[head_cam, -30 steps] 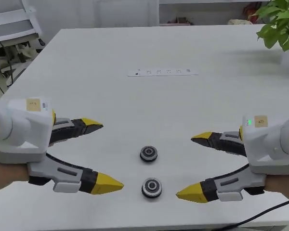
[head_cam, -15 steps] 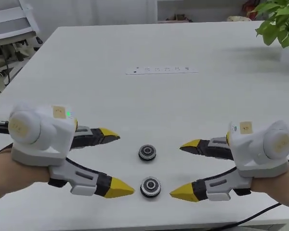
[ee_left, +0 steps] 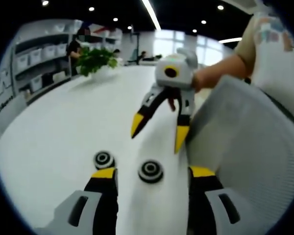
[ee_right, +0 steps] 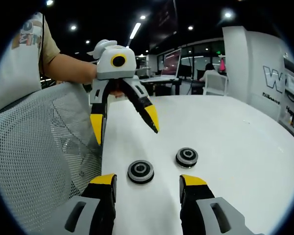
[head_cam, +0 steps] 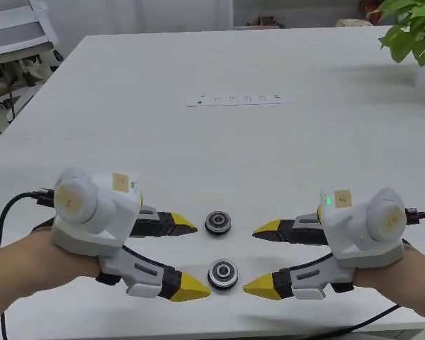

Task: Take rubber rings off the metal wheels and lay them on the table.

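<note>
Both tools had drawn inward; the left tool [head_cam: 196, 258] and right tool [head_cam: 253, 258], jaws apart, flanked the near wheel [head_cam: 222, 274] on the bench [head_cam: 269, 156]. One should pin it, the other peel its rubber ring [head_cam: 212, 275].

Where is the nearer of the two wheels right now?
In the head view the nearer wheel lies on the table between the left gripper and right gripper, just in front of the other wheel.
</note>
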A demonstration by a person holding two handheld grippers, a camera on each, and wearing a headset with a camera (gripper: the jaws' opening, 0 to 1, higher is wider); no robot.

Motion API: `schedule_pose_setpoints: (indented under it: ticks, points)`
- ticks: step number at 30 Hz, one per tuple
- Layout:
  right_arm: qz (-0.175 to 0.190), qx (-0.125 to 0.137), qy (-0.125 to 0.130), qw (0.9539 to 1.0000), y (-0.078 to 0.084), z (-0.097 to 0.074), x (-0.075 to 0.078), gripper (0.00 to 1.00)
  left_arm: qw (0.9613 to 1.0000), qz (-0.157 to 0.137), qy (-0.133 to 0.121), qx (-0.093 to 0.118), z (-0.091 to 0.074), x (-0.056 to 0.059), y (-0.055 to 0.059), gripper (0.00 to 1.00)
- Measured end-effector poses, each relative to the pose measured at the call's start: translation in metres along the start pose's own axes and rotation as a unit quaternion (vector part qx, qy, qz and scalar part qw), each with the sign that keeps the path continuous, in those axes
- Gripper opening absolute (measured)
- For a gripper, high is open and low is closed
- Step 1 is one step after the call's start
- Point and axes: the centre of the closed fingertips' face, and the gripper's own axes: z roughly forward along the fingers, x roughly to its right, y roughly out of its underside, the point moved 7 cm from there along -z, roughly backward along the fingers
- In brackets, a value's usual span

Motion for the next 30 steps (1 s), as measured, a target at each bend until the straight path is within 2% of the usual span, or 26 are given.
schedule_pose_setpoints:
  ticks: [12, 18, 26, 30]
  points:
    - [0.008, -0.007, -0.015, 0.9998, 0.006, 0.008, -0.002, 0.47, 0.9998, -0.005, 0.017, -0.011, 0.018, -0.004, 0.005, 0.43]
    - [0.010, -0.011, -0.019, 0.9997, 0.009, 0.009, -0.003, 0.45, 0.9996, -0.003, 0.023, -0.018, 0.028, -0.002, 0.007, 0.36]
    - [0.017, -0.013, -0.017, 0.9996, 0.013, 0.008, -0.004, 0.45, 0.9995, -0.007, 0.018, -0.024, 0.038, -0.003, 0.010, 0.25]
    - [0.017, -0.013, -0.018, 0.9996, 0.014, 0.008, -0.004, 0.45, 0.9993, 0.003, 0.012, -0.034, 0.042, -0.003, 0.013, 0.22]
